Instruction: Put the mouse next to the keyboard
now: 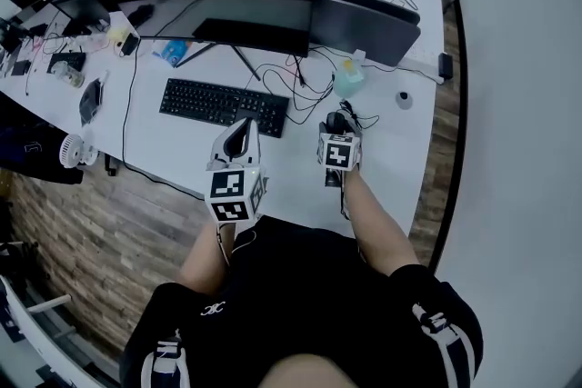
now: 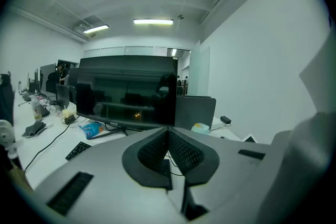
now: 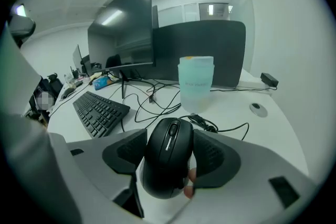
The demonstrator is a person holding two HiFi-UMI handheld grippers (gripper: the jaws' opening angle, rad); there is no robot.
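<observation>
My right gripper [image 3: 171, 148] clamps the black mouse [image 3: 168, 161]; the left gripper's [image 2: 168, 150] jaws meet, empty. Cables [image 3: 202, 122] at twelve o'clock could snag the mouse on its way to the keyboard [image 3: 100, 110] at ten.

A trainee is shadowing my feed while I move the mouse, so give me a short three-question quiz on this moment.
1. True or false: the right gripper is closed on the black mouse.
2. In the head view, where is the mouse relative to the keyboard? A) past its right end B) past its left end C) on top of it
3. Fill in: the left gripper has its jaws ____, with nothing between them.
Key: 1 true; 2 A; 3 together.
</observation>
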